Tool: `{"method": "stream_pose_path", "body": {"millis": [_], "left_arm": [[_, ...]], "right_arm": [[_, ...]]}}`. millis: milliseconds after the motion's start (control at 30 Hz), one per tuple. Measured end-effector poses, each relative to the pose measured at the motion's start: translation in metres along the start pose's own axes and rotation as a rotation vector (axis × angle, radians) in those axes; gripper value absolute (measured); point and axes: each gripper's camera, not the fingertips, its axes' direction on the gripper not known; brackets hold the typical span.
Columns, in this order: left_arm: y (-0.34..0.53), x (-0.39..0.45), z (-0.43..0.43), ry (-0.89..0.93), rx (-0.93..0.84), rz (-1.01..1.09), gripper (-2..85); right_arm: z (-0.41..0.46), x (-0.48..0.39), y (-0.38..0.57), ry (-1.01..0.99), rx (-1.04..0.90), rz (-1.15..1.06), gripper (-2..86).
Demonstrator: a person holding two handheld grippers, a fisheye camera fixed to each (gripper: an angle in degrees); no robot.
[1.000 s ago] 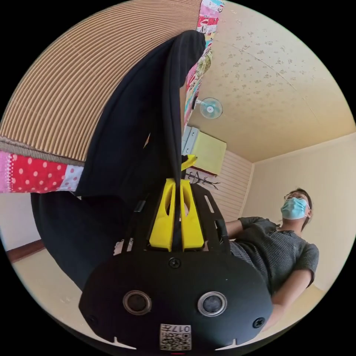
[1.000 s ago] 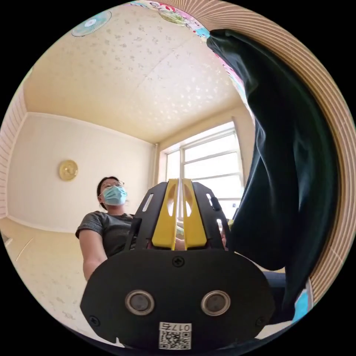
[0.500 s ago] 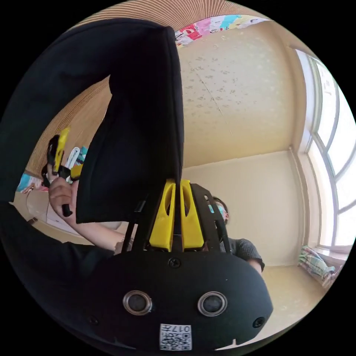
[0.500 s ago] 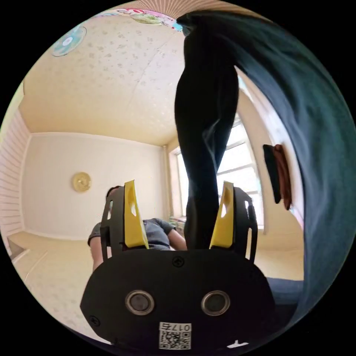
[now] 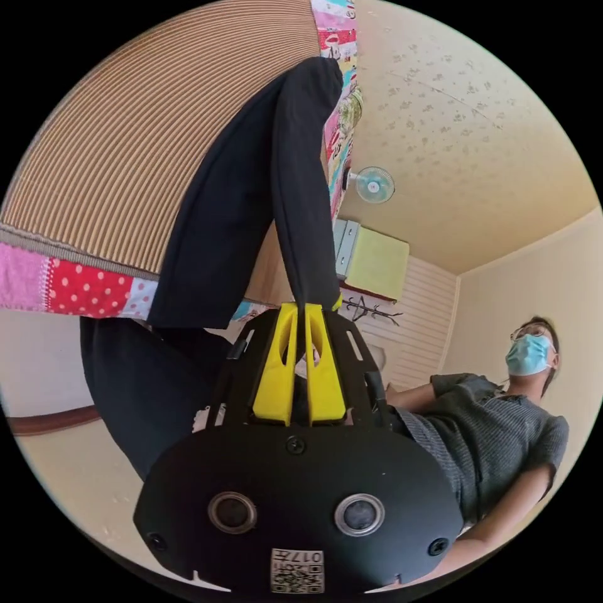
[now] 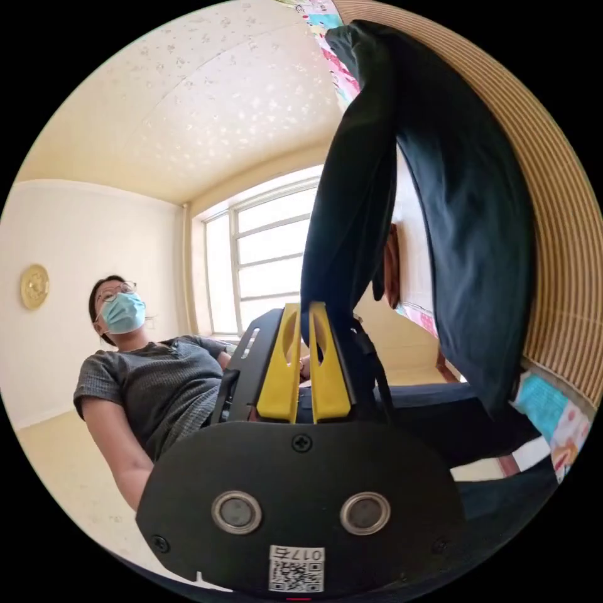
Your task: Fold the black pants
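In the left gripper view the black pants (image 5: 239,207) hang as a folded band against a striped woven mat (image 5: 144,138). A narrow edge of them runs down into my left gripper (image 5: 300,309), whose yellow jaws are shut on the cloth. More black cloth sags below and to the left. In the right gripper view the black pants (image 6: 465,220) drape in two hanging folds beside the mat (image 6: 562,264). The nearer fold comes down between the yellow jaws of my right gripper (image 6: 302,308), which are shut on it.
The mat has a patchwork border (image 5: 75,292). A person (image 5: 496,427) in a grey top sits close behind the grippers, also visible in the right gripper view (image 6: 157,389). A wall fan (image 5: 372,184), a yellow cabinet (image 5: 377,260) and a large window (image 6: 264,251) line the room.
My right gripper was open around a hanging fold half a second ago and has shut on it. My left gripper kept its hold. Both views have swung round.
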Motion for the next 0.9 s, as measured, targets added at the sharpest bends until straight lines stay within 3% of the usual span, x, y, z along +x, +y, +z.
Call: {"method": "stream_pose_path", "body": {"millis": [33, 100, 167, 267, 467, 633, 833, 900], "left_arm": [[-0.001, 0.000, 0.014, -0.089, -0.018, -0.006, -0.5], [-0.001, -0.006, 0.038, -0.273, -0.047, -0.051, -0.5], [-0.001, -0.018, 0.062, -0.449, -0.066, -0.111, -0.5], [-0.005, -0.037, 0.099, -0.673, -0.138, -0.214, -0.8], [-0.004, -0.015, 0.149, -0.676, -0.171, -0.075, -0.3], [-0.012, 0.005, 0.190, -0.708, -0.120, 0.031, 6.4], [-0.037, 0.030, 0.233, -0.818, -0.018, 0.112, 7.4], [-0.049, 0.029, 0.241, -0.807, -0.028, 0.099, 7.3]], "right_arm": [[0.001, 0.003, 0.000, 0.056, -0.009, 0.028, 2.5], [0.004, 0.030, 0.003, 0.410, -0.013, 0.265, 2.0], [0.005, 0.048, 0.008, 0.570, 0.009, 0.428, 1.7], [0.023, 0.048, 0.003, 0.581, -0.001, 0.433, 1.8], [0.067, 0.051, -0.014, 0.790, -0.244, 0.471, 3.9], [0.068, 0.032, -0.015, 0.771, -0.085, 0.349, 6.8], [0.074, 0.005, -0.059, 0.756, 0.091, 0.173, 8.1], [0.060, 0.012, -0.086, 0.634, 0.205, 0.173, 7.5]]}}
